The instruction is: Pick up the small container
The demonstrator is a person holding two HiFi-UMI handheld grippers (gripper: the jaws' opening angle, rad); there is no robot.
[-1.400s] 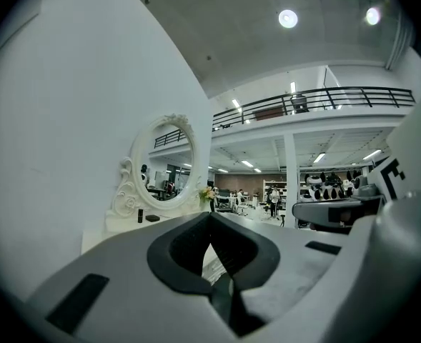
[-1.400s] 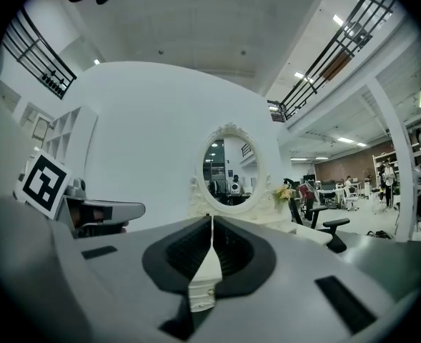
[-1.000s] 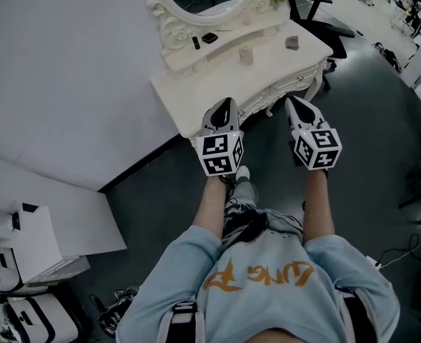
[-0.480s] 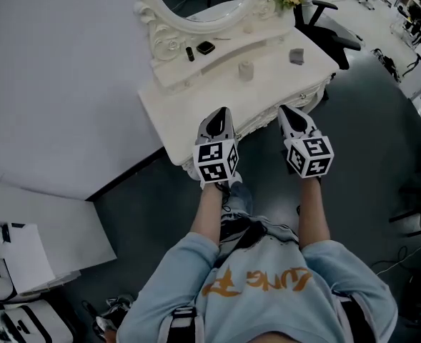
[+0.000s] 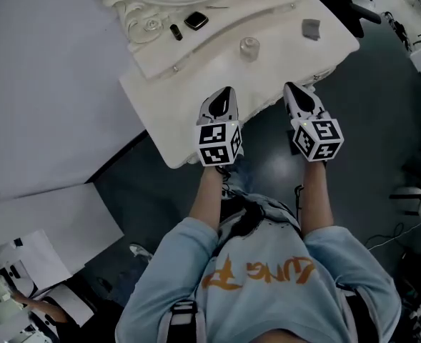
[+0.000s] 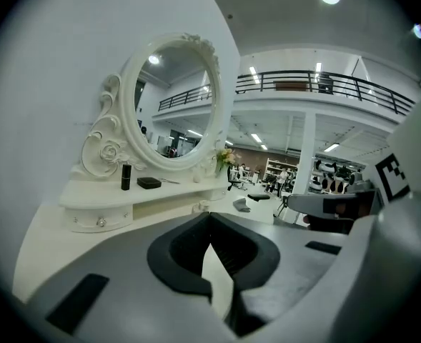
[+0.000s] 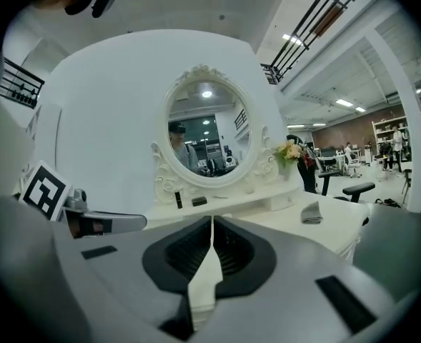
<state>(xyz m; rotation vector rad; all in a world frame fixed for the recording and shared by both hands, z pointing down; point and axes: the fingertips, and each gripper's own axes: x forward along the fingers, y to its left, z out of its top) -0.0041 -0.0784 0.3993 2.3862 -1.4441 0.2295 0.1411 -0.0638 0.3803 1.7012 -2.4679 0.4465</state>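
Change: desk [image 5: 196, 84] now lies closer and lower in the head view; mirror [image 6: 169, 98] nearly cut off at that view's top; both grippers have come up to the desk's front edge
Left gripper [image 5: 226, 91]: jaws together, nothing between them; tip just over the desk edge
Right gripper [image 5: 291, 88]: jaws together, empty; tip at the desk edge
Small container [image 5: 249, 47]: upright on the desk, ahead of both grippers, between their lines, apart from both
Nearby: grey cloth [image 5: 310, 28] to the container's right; flat black case [image 5: 195, 21] and black tube [image 5: 176, 31] on the raised shelf

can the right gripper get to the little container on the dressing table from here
Probably yes: only bare tabletop lies between the right gripper and the container, but its jaws are shut.
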